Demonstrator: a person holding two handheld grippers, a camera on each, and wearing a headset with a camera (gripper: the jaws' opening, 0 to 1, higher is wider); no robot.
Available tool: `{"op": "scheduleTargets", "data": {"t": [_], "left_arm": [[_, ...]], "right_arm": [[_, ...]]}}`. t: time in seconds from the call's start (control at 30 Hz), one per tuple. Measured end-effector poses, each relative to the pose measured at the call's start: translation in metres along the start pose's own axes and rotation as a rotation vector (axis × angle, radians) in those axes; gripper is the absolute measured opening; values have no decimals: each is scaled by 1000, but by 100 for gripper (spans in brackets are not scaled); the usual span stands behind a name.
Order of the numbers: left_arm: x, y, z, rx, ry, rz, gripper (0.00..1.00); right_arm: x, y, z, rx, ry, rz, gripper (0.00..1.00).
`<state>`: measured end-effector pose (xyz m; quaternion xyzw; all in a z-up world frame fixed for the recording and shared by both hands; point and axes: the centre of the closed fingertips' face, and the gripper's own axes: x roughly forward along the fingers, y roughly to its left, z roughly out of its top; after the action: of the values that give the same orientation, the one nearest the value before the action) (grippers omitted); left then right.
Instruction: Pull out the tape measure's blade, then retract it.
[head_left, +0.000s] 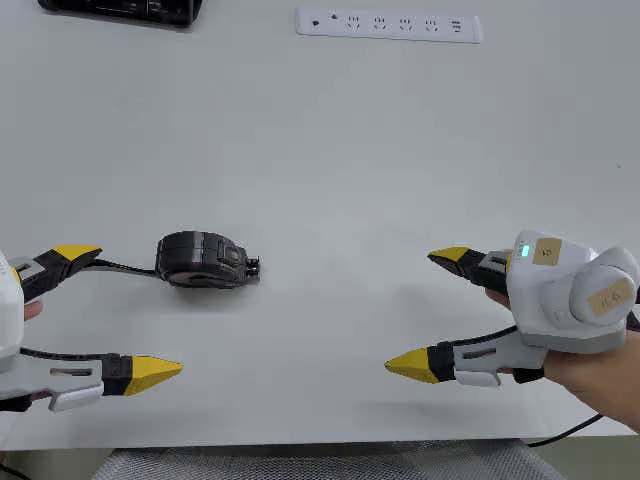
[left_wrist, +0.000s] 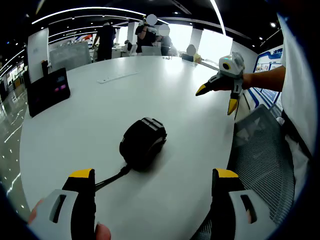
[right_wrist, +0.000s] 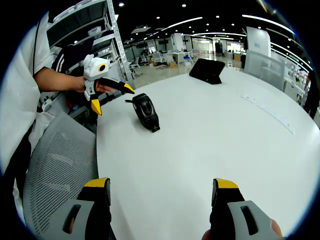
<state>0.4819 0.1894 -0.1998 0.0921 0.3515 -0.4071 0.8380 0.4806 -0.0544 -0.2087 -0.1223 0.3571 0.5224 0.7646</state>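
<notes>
A black tape measure lies on the white table, its blade fully inside and its wrist strap trailing left. In the left gripper view the tape measure sits just ahead of the jaws; in the right gripper view the tape measure lies farther off. My left gripper stands open at the table's left front, its upper yellow tip beside the strap, touching nothing. My right gripper stands open at the right front, well apart from the tape measure. Each gripper shows in the other's view: the right gripper, the left gripper.
A white power strip lies at the table's far edge, and a black device sits at the far left corner. A grey mesh chair stands below the table's near edge. Several people stand far behind the table in the left gripper view.
</notes>
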Motion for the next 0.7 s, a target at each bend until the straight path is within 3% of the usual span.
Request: {"op": "scheduleTargets", "data": {"t": [0.7], "left_arm": [[-1, 0, 1, 4, 2, -8, 92]], "right_arm": [[0, 1, 2, -6, -4, -4, 82]]}}
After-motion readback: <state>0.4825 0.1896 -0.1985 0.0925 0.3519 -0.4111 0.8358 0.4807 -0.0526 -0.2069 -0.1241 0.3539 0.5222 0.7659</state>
